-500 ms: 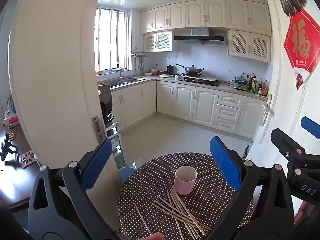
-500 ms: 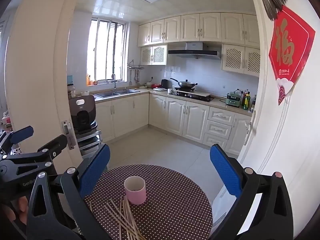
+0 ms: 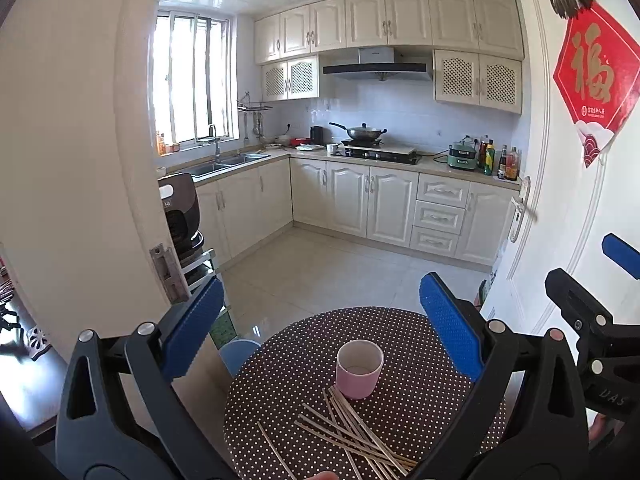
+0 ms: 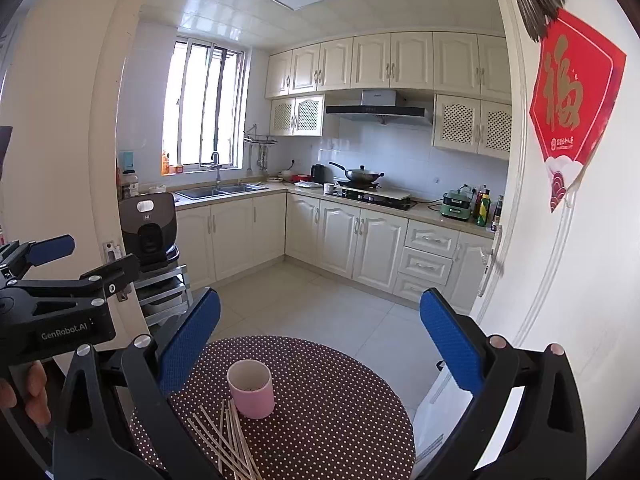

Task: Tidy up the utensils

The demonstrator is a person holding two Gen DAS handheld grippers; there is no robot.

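A pink cup [image 3: 359, 369] stands upright on a small round table with a brown polka-dot cloth [image 3: 408, 408]. Several thin chopsticks [image 3: 352, 430] lie scattered in front of the cup. My left gripper [image 3: 320, 320] is open and empty, held above the table, well short of the cup. In the right wrist view the cup [image 4: 251, 388] and chopsticks [image 4: 228, 436] sit low and left of centre on the table [image 4: 340, 412]. My right gripper [image 4: 320, 328] is open and empty above the table. The left gripper body [image 4: 60, 312] shows at the left.
A white door [image 3: 580, 200] with a red decoration stands close on the right. A white wall edge [image 3: 80, 160] is at the left. A blue stool [image 3: 239, 354] sits beside the table. Kitchen cabinets [image 3: 380, 204] and tiled floor lie beyond.
Both grippers have shifted only slightly; the view has tilted a little. The cup and chopsticks lie as before.
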